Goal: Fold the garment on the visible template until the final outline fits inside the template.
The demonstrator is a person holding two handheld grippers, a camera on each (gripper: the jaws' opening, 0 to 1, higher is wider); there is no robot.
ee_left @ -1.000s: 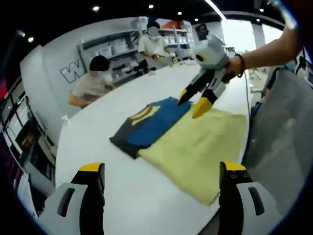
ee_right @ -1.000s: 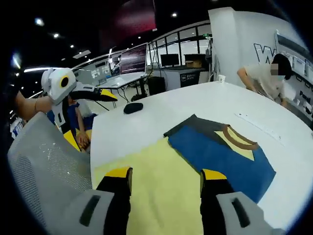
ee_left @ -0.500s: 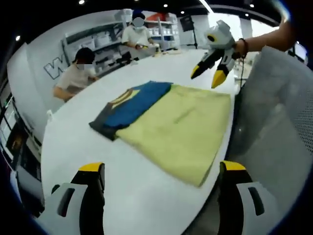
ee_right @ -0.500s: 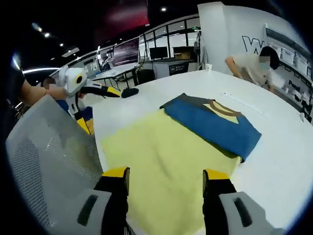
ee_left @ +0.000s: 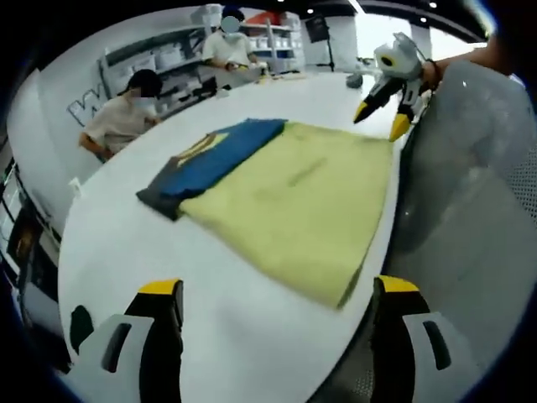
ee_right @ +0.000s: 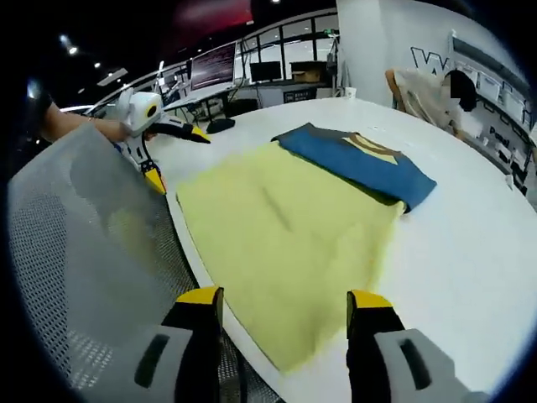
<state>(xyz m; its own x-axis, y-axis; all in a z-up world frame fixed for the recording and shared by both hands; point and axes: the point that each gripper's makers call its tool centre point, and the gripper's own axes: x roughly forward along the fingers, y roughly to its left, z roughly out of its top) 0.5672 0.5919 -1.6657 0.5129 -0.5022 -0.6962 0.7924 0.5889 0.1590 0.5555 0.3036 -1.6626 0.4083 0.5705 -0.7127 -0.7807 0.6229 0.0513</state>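
Observation:
A folded blue garment (ee_left: 214, 153) with a grey sleeve and a yellow collar patch lies flat on the white table (ee_left: 151, 252). It sits along the far edge of the yellow template sheet (ee_left: 294, 197). In the right gripper view the blue garment (ee_right: 359, 158) rests at the far end of the yellow template (ee_right: 285, 227). My left gripper (ee_left: 277, 336) hangs open near the table's edge, holding nothing. My right gripper (ee_right: 284, 332) is open as well, low over the template's near corner. Each shows in the other's view: right gripper (ee_left: 379, 119), left gripper (ee_right: 178, 159).
A grey mesh chair back (ee_left: 474, 210) stands against the table edge beside the template, chair back (ee_right: 80, 243). A seated person (ee_left: 122, 126) works at the far side, another person (ee_left: 231, 50) farther back. Shelving lines the back wall. A dark computer mouse (ee_right: 221, 125) lies on the table.
Both grippers have drawn back from the garment toward the table's edge and the chair. The garment and the template lie as before.

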